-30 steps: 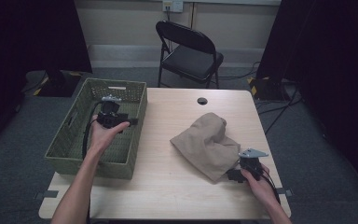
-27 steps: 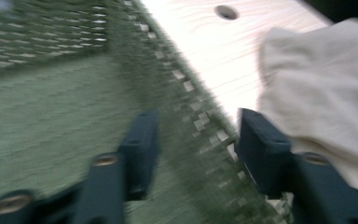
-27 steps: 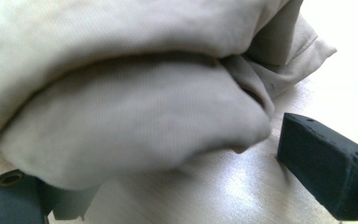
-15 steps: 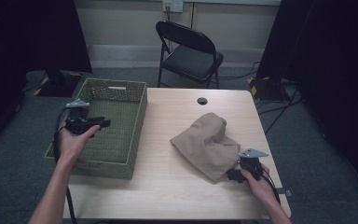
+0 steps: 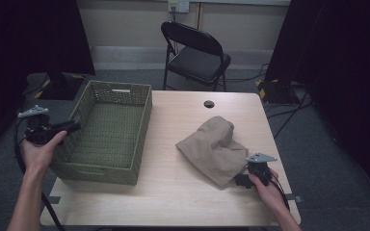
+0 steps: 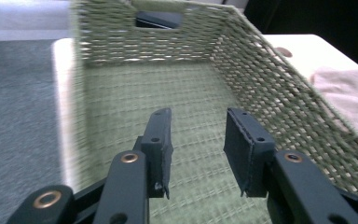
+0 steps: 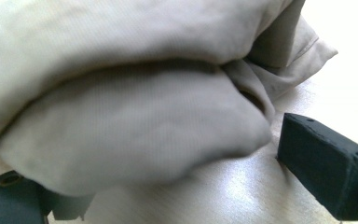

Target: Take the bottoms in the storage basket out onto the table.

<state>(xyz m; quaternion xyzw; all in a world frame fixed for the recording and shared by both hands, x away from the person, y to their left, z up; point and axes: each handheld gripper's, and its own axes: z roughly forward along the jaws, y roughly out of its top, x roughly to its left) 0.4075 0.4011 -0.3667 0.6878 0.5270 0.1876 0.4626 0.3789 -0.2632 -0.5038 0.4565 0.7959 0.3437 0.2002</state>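
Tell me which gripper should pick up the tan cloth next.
Right. The right gripper sits at the near edge of the tan cloth, jaws open with a fold between them. The left gripper is open over the green basket, across the table.

We see a sage-green woven basket on a pale wood-grain table, beside a plain beige cloth. Both grippers are black, each topped by a grey plate, and the folding chair behind is black too.
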